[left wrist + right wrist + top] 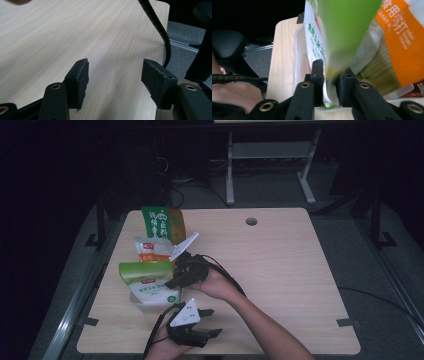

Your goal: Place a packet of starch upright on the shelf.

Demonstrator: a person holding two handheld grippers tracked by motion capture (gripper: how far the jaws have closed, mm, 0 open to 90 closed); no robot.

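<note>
High view, right gripper [172, 281] at a green-topped pouch [148, 279] standing in a clear tub [150, 306] on the table [280, 270], left gripper view, left gripper [113, 75] jaws spread wide, empty over bare wood, right gripper view, jaws close around the pouch's edge, whether gripping cannot be told.

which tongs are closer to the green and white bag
Right. The right tongs have the green and white bag between their jaws. The left tongs sit apart from it near the table's front edge, jaws open.
</note>
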